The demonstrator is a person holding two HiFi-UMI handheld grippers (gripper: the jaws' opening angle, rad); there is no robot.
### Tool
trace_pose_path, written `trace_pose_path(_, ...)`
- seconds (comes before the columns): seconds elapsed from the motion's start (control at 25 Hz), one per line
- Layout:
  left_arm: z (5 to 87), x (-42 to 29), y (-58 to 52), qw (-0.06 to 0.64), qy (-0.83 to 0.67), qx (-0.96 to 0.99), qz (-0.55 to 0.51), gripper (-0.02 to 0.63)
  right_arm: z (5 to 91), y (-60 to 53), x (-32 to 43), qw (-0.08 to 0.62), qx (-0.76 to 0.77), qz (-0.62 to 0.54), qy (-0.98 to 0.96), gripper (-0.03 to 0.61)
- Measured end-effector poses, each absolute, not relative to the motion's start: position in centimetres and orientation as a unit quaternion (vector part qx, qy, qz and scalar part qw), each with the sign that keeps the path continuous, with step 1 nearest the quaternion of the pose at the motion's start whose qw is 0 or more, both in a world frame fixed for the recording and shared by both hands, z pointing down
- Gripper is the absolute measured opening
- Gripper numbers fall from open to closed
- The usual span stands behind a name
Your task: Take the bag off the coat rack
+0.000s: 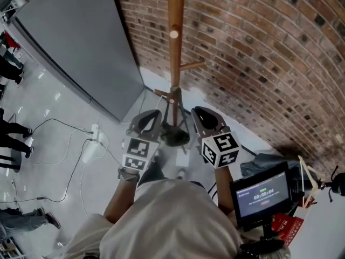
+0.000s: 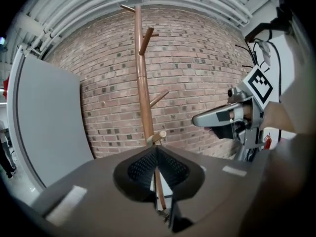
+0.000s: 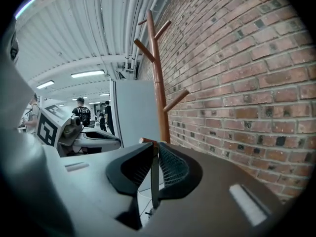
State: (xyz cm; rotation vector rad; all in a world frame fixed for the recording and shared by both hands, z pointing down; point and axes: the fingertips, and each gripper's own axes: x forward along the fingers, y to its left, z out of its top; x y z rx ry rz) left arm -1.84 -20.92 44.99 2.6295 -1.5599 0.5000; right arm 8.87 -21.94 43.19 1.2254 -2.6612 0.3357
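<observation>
coat rack (image 1: 174, 47): wooden pole with slanted pegs and a dark round foot, standing close to the brick wall (image 1: 259, 53).
bag: could not be placed with certainty. A grey-blue bundle (image 1: 264, 163) lay on the floor right of the rack's foot, by the wall.
left gripper (image 2: 157, 149): just left of the rack's foot, pointing at the pole. Its jaws were pressed together and gripped nothing.
right gripper (image 3: 154, 144): just right of the foot. Its jaws were parted by a narrow slit, with nothing between them.
marker cubes: black-and-white square codes with no lettering, one on each gripper.
monitor (image 1: 262, 196): well right of the rack. It showed a green bar and red digits, seemingly 00:00:04.
red packet (image 1: 291, 228): below the monitor, its white print illegible.
grey panel (image 1: 75, 42): left of the rack.
power strip (image 1: 96, 139): white, on the floor left of the rack, with a cable attached.
</observation>
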Motion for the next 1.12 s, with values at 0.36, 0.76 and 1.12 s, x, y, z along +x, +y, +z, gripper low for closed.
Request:
trace_pose_path(0.36, 50.7, -0.7, -24.8, 0.061, -0.443, 0.878, 0.171, 0.054, 46.1, -25.4, 8.2, 0.123, 0.437, 0.137, -0.880, 0.069)
trace_pose_path(0.76, 56.3, 0.2, -26.9, 0.090, -0.404, 0.890, 0.192, 0.115, 50.0, -26.9, 5.8, 0.153, 0.429, 0.155, -0.877, 0.138)
trace_pose_path(1.12, 59.1, 0.9, -27.6, 0.106, -0.379, 0.895, 0.210, 0.124, 52.5, -27.9, 4.8, 0.181, 0.434, 0.167, -0.867, 0.150)
